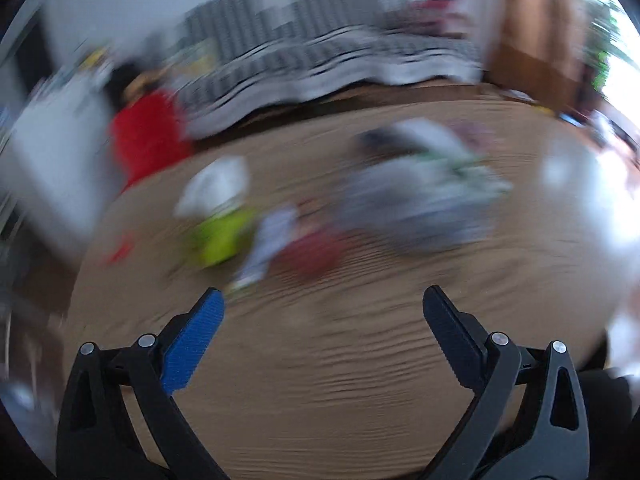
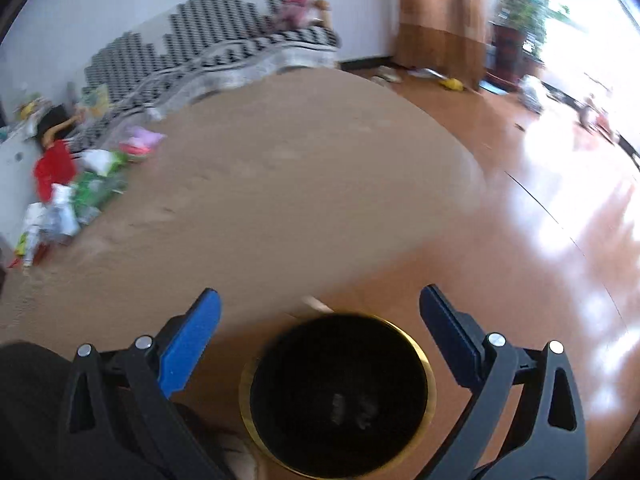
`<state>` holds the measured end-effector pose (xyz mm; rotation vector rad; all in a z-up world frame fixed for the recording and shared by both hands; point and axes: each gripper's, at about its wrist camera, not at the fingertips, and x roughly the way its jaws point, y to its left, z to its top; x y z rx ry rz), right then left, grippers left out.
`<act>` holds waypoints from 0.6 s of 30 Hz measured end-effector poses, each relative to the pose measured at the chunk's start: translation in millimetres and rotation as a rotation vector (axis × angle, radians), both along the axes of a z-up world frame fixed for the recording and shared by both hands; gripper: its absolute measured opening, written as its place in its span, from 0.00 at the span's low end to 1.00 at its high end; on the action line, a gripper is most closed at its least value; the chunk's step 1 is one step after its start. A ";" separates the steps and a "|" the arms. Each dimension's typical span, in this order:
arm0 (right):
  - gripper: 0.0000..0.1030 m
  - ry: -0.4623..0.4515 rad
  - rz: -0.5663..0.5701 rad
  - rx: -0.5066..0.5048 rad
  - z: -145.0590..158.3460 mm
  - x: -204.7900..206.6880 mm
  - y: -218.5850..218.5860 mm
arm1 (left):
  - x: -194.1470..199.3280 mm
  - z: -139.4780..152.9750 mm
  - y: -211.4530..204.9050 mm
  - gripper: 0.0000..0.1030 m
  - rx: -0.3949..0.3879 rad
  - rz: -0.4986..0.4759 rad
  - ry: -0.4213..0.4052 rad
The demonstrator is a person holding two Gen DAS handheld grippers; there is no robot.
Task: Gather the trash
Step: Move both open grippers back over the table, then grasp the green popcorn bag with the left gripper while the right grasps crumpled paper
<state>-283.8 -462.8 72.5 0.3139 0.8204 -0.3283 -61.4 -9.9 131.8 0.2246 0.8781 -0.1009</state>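
The left wrist view is blurred by motion. My left gripper (image 1: 324, 300) is open and empty above a tan rug (image 1: 320, 380). Ahead of it lies scattered trash: a white and lime wrapper (image 1: 218, 216), a red piece (image 1: 312, 254) and a grey-green heap of wrappers (image 1: 420, 196). In the right wrist view my right gripper (image 2: 320, 300) is open with nothing between its fingers. It hangs over a black bin with a gold rim (image 2: 340, 392); small scraps lie at the bin's bottom. The trash pile (image 2: 80, 196) shows at the rug's far left.
A black-and-white checked sofa (image 2: 224, 52) stands against the back wall. A red cloth (image 1: 148, 136) and a white cabinet (image 1: 52, 164) are at the left. Shiny wooden floor (image 2: 540, 240) spreads to the right, with brown curtains (image 2: 440, 12) and plants by a bright window.
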 end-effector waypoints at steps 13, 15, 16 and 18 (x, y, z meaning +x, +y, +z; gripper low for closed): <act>0.93 -0.099 0.240 -0.067 83.9 142.6 121.4 | 95.6 -39.5 106.7 0.94 -0.234 0.256 0.054; 0.93 -0.087 0.258 -0.075 81.9 156.4 134.3 | 110.1 -52.9 101.8 0.94 -0.231 0.238 0.074; 0.93 -0.080 0.267 -0.076 79.0 161.5 139.4 | 118.0 -59.4 100.1 0.94 -0.237 0.232 0.092; 0.93 -0.064 0.287 -0.069 72.5 172.1 149.2 | 124.2 -65.7 94.5 0.94 -0.242 0.217 0.102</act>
